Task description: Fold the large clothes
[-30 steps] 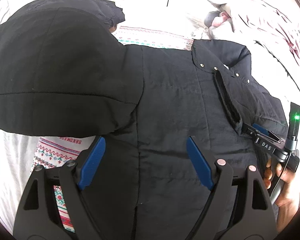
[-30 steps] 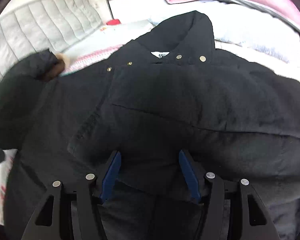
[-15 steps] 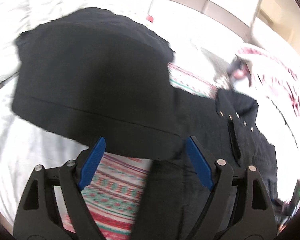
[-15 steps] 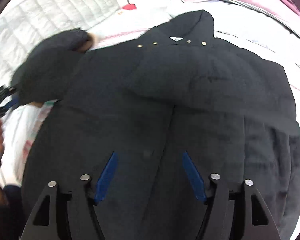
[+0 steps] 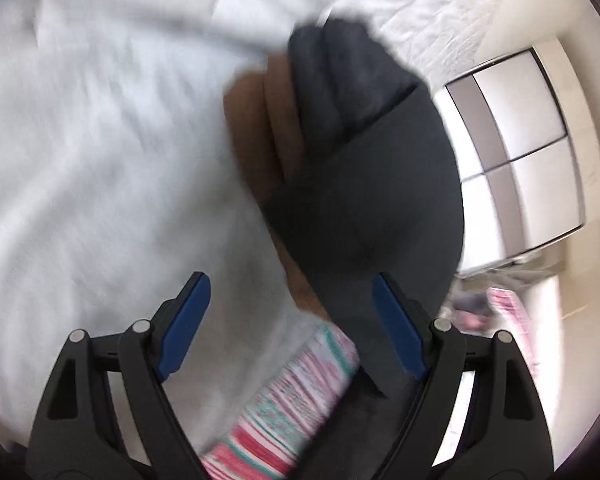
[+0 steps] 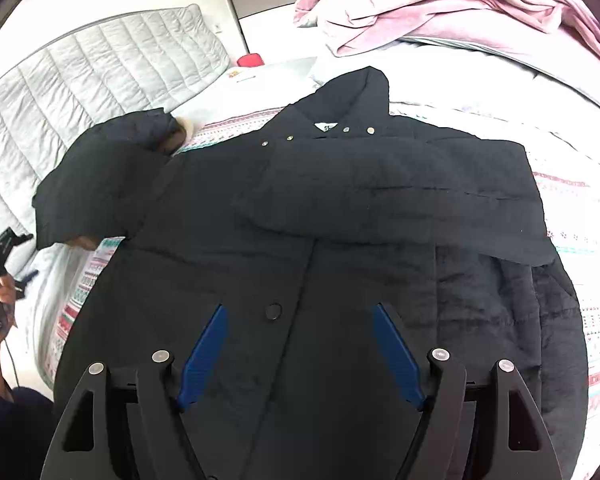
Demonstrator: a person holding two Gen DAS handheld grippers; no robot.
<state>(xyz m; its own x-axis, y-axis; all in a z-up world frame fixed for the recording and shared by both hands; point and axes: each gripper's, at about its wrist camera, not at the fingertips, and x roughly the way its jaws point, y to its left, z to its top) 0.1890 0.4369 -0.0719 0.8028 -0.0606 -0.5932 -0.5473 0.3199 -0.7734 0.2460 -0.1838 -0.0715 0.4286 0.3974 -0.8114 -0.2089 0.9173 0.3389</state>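
The black coat (image 6: 320,232) lies flat on the bed (image 6: 572,184), collar away from the right claw (image 6: 300,344) (spread, empty, over its front), while its unfolded sleeve (image 5: 364,184) stretches just ahead of the nearer left claw (image 5: 290,320), also spread

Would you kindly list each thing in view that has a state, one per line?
Black coat: spread flat on the bed, buttoned shut at the front.
Right sleeve: folded across the chest.
Left sleeve: sticking out to the side, not yet folded in.
Left gripper: open, holding nothing.
Right gripper: open, above the coat's lower front.
Pink blanket: crumpled in a heap.
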